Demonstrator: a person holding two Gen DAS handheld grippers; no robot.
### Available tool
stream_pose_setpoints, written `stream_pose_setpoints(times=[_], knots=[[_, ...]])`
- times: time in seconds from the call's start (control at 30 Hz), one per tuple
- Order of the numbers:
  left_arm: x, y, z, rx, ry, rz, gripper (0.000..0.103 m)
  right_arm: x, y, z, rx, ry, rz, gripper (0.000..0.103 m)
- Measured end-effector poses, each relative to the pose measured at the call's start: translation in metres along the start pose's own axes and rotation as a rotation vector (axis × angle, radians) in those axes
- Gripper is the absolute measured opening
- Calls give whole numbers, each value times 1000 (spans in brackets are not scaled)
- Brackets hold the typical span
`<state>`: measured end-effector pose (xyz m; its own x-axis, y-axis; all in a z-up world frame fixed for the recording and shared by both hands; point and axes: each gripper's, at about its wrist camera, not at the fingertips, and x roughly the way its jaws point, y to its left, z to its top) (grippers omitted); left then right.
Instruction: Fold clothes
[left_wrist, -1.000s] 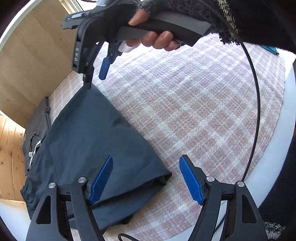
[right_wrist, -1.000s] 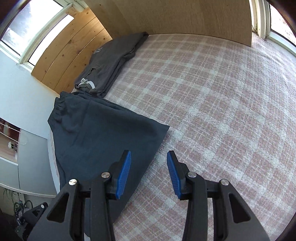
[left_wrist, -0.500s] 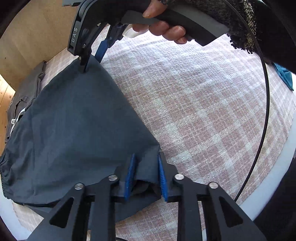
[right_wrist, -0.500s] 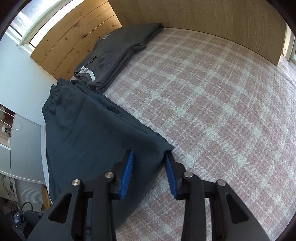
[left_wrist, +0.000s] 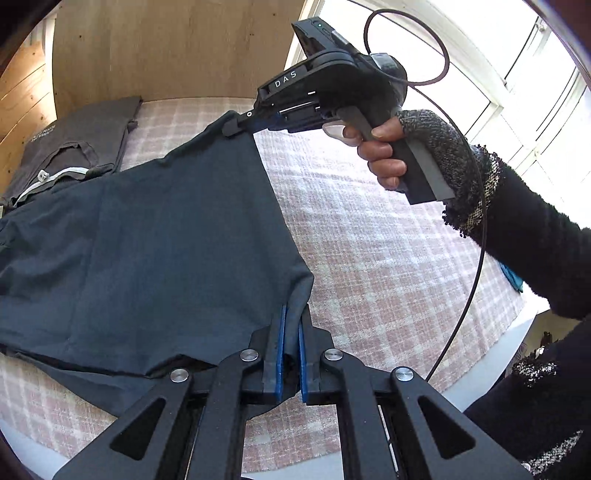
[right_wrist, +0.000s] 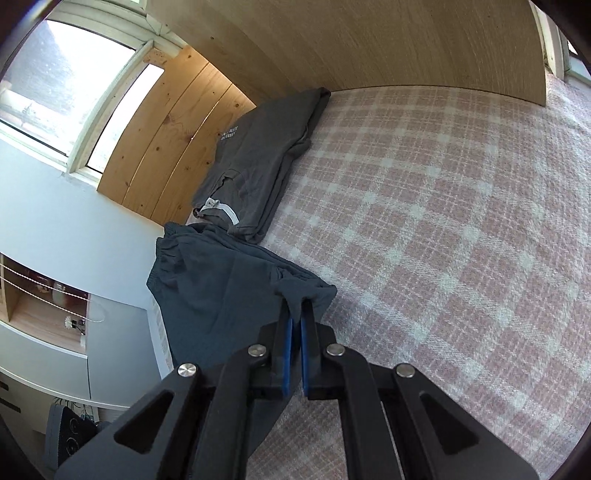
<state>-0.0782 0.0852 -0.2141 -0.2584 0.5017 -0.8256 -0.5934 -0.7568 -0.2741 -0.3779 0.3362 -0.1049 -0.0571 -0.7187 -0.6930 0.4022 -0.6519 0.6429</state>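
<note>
Dark blue shorts (left_wrist: 155, 251) pinched at both hem corners: left gripper (left_wrist: 291, 332) near, right gripper (right_wrist: 296, 332) far. Fingers closed tight on fabric. Grey folded garment (right_wrist: 258, 158) lies far left on bed (right_wrist: 443, 221).

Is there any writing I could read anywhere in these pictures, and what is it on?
"DAS": white letters on the right gripper, on the black body above the clamped dark garment.
Small pale print on the folded grey garment: too blurred to read.
Nothing else legible.

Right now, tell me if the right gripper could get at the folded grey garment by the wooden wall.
Probably not yet: the right gripper is shut on the dark blue garment. The path over the plaid blanket to the folded grey garment looks clear.
</note>
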Motion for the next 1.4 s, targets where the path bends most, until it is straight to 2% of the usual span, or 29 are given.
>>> stream_pose_setpoints(times=[0.2,0.33,0.43,0.57,0.77,0.9,1.03,1.1,1.17,1.23,1.3,1.4], knots=[[-46,16,-5,0,-105,-42,5,-8,62,14,-36,-73,29,4],[-92,60,-19,-30,-182,-34,5,10,122,33,-95,-102,35,4],[-122,113,-30,-61,-218,14,5,47,172,51,-134,-106,25,4],[-160,191,-46,-110,-255,83,5,117,237,72,-160,-97,27,4],[-179,309,-80,-206,-221,141,5,228,301,94,-166,-46,-23,4],[-173,361,-99,-249,-187,136,5,283,314,103,-160,-8,-71,4],[-161,388,-108,-254,-149,149,6,321,311,106,-157,47,-124,4],[-153,395,-111,-249,-123,175,8,338,308,107,-160,82,-155,8],[-147,398,-112,-244,-89,230,18,350,306,106,-165,134,-196,11],[-148,398,-115,-241,-67,281,22,347,307,107,-164,145,-204,11],[-155,394,-119,-235,-65,320,22,328,311,109,-173,124,-181,16],[-181,379,-120,-221,-88,367,22,280,317,113,-196,52,-116,30]])
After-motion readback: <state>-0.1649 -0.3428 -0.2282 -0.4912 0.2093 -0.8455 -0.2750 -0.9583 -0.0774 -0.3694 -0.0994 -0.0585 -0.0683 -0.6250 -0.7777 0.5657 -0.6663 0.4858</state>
